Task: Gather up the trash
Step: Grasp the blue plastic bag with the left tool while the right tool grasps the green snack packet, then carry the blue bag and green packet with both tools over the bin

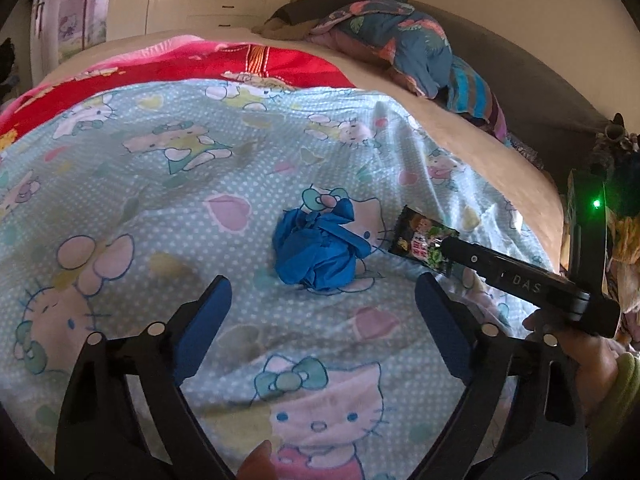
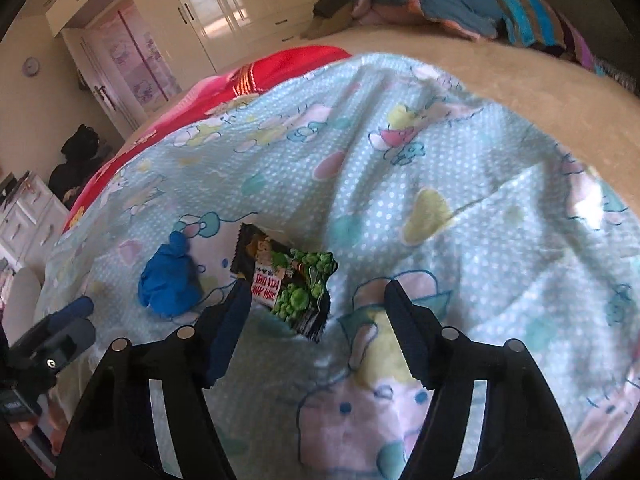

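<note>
Left gripper (image 1: pixel 323 308) hangs over the sheet (image 1: pixel 160 208), jaws wide apart, with the blue wad (image 1: pixel 316 250) lying just ahead between its fingers. Beside the wad, the right gripper (image 1: pixel 448 246) reaches the wrapper (image 1: pixel 420 240).

Right gripper (image 2: pixel 316 304), jaws spread, straddles the wrapper (image 2: pixel 292 280) on the sheet (image 2: pixel 460 200); wad (image 2: pixel 168 280) lies left.

The light-blue cartoon-print bedsheet (image 1: pixel 168 184) is soft matt cloth, pretty wrinkly, and the crumpled blue ball of thin sheet material (image 1: pixel 316 250) has a slight sheen. The black-and-green snack wrapper (image 2: pixel 290 284) looks like glossy printed plastic film, and the cream wardrobe doors (image 2: pixel 224 4) are smooth and shiny.
</note>
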Demonstrator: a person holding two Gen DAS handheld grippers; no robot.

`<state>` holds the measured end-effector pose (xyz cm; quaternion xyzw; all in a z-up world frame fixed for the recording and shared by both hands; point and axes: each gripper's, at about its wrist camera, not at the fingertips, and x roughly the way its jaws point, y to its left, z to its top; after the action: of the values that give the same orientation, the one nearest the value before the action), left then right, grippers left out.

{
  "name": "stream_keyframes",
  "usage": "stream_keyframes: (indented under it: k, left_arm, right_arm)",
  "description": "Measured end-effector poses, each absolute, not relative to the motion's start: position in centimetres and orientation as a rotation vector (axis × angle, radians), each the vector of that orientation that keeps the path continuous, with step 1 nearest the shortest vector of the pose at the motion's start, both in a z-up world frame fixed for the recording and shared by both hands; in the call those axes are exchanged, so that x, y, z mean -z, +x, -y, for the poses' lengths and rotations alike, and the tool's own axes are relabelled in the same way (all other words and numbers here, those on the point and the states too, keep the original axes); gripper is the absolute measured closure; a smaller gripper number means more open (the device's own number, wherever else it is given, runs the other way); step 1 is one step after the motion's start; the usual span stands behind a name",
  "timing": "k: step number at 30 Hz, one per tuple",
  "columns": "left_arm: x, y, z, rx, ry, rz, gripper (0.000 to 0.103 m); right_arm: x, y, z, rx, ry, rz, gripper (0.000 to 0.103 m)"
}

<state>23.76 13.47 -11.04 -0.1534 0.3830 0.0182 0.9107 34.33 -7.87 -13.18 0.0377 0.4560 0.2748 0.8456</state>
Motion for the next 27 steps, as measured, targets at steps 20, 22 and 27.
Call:
stream_keyframes:
  k: [20, 22, 27]
  left_arm:
    - [14.8, 28.5, -13.0, -0.056, -0.393, -0.908, 0.089]
    - [14.5, 28.1, -12.2, -0.029, -0.398, -0.904, 0.092]
    - [12.3, 26.6, -9.4, 0.064, -0.358, -0.866, 0.093]
  right_arm:
    - [11.0, 28.1, 11.1, -0.676, 0.104, -0.871, 0.098]
    - [10.3, 26.9, 12.0, -0.67, 0.106, -0.849, 0.098]
    - [8.7, 24.2, 15.1, -0.643, 0.126, -0.804, 0.098]
